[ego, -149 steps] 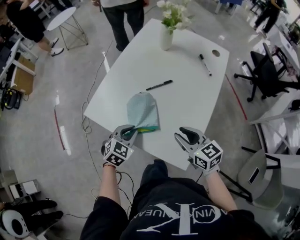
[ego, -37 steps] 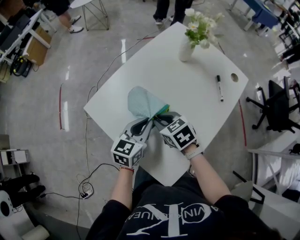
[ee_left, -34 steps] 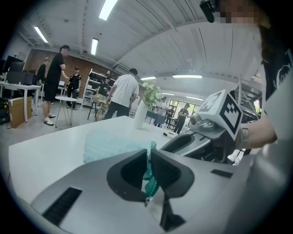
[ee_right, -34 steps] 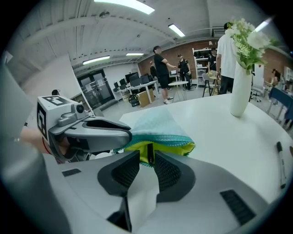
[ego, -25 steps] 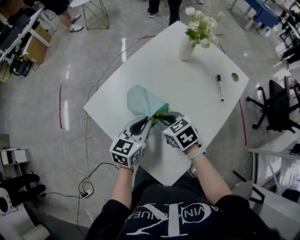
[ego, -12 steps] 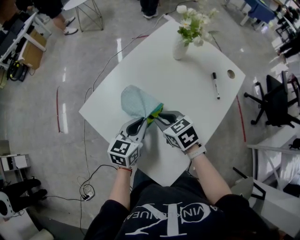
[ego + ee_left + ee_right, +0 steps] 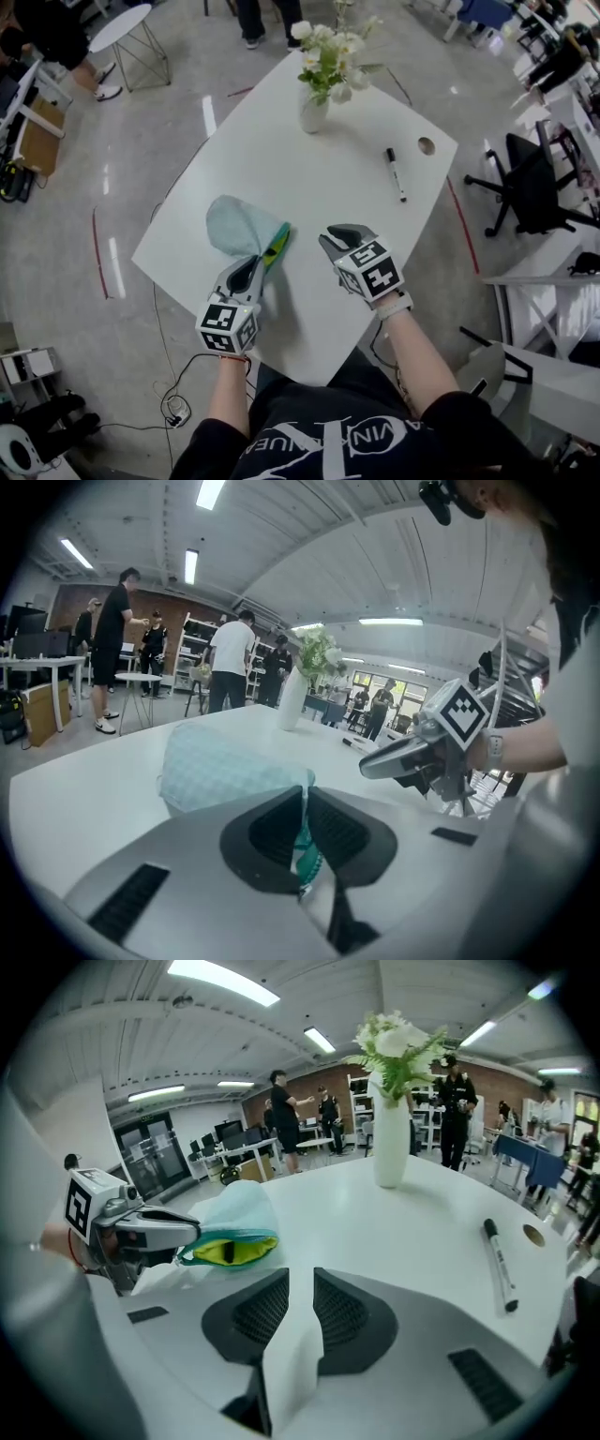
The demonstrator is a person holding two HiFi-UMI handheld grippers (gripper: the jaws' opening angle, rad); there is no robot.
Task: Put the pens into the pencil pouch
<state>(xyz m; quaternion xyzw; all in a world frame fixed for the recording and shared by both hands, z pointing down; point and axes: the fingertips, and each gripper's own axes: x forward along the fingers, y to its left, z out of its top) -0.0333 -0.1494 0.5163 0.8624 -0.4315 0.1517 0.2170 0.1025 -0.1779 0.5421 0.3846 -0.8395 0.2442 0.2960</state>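
A pale blue pencil pouch point(image 7: 234, 223) lies on the white table point(image 7: 347, 187), its yellow-lined mouth point(image 7: 225, 1249) gaping toward the right gripper, with a dark slim thing showing inside. My left gripper point(image 7: 253, 270) is shut on the pouch's teal rim point(image 7: 302, 829). My right gripper point(image 7: 330, 234) hovers to the right of the mouth, well apart from it. Its jaws have just been opening and nothing is between them point(image 7: 300, 1288). A black pen point(image 7: 397, 174) lies further back on the right, also visible in the right gripper view point(image 7: 499, 1265).
A white vase with flowers point(image 7: 312, 103) stands at the table's far side. A round hole point(image 7: 427, 145) sits in the tabletop beside the pen. An office chair point(image 7: 530, 178) is right of the table. People stand beyond the far edge.
My right gripper has drawn away from the pouch mouth to the right with its jaws wider apart. The left gripper keeps its pinch on the pouch rim.
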